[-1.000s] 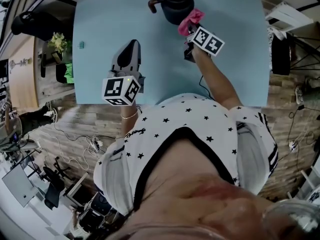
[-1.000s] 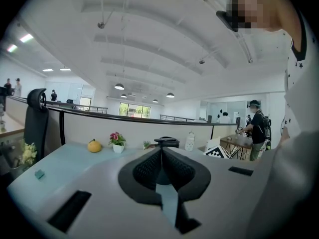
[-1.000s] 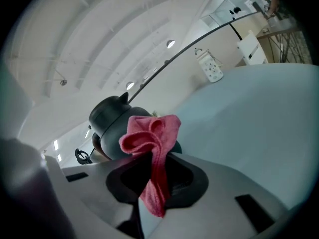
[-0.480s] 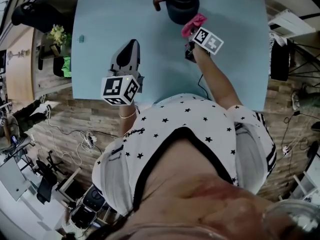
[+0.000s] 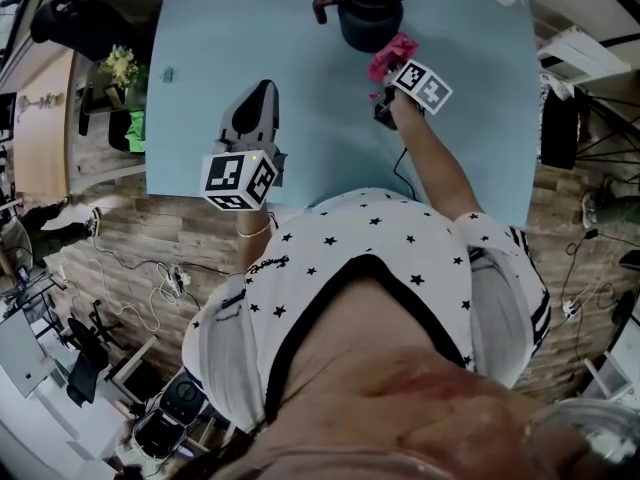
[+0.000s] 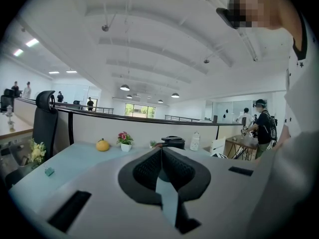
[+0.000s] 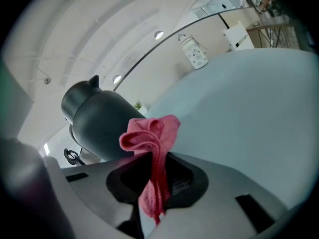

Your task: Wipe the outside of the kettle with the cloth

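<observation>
Over the last second your right gripper has barely shifted against the dark, rounded kettle with a lid and side handle. Its claw stays clenched on the crumpled pink cloth, and the bunched end has slipped only slightly down the kettle's near right flank. In the right gripper view the cloth rises out of the pinched jaws of the right gripper, right in front of the kettle's wall. It looks pressed to the wall or just short of it; contact cannot be confirmed. Wiping seems under way on this one patch, with most of the outside probably left to do. Your left gripper is idle over the near half of the pale blue table, left of the middle, with jaws together on nothing. The kettle stands near the table's far edge, right of centre. Along that edge are a round yellow fruit, a small pot of pink flowers and a white patterned bottle. A small green object lies near the left edge. Around you is an open office with a white ceiling, hanging lamps, a black chair, distant people and cables on wood-look flooring.
</observation>
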A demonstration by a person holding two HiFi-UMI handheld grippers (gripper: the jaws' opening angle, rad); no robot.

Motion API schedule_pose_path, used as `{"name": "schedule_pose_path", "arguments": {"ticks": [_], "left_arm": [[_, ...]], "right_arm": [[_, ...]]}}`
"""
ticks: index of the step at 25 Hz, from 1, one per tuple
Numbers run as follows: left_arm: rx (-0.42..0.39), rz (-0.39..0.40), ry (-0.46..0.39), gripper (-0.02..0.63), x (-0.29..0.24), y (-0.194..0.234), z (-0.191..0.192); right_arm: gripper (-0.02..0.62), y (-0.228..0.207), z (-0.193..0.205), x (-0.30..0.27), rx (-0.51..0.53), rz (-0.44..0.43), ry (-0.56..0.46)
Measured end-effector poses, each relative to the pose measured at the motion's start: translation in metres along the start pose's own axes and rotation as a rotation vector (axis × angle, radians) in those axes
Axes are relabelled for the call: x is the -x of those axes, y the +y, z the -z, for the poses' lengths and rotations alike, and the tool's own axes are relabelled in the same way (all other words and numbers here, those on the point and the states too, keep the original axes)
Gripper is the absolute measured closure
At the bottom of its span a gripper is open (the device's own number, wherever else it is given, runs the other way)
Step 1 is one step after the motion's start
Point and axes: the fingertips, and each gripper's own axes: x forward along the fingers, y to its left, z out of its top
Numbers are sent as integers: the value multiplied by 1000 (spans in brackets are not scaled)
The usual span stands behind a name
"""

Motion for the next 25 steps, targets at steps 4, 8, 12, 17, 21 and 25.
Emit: {"name": "schedule_pose_path", "arguments": {"ticks": [4,8,12,17,21,25], "left_arm": [[-1,14,-11,577,1,-5,-3],[-13,39,-19,577,2,-12,-6],[-15,56,-18,577,4,-13,-6],[-14,72,-16,577,7,-12,-3],[-15,74,-24,577,11,-7,-5],[-19,69,-31,577,16,3,-6]], "right_arm": [[537,0,-16,21,-35,-12,-71],[537,16,-37,49,-83,-68,-167],[537,49,-58,76,-115,-173,-256],[537,100,-73,101,-76,-311,-311],[537,140,-76,112,-88,-432,-321],[537,169,-73,107,-85,-491,-316]]}}
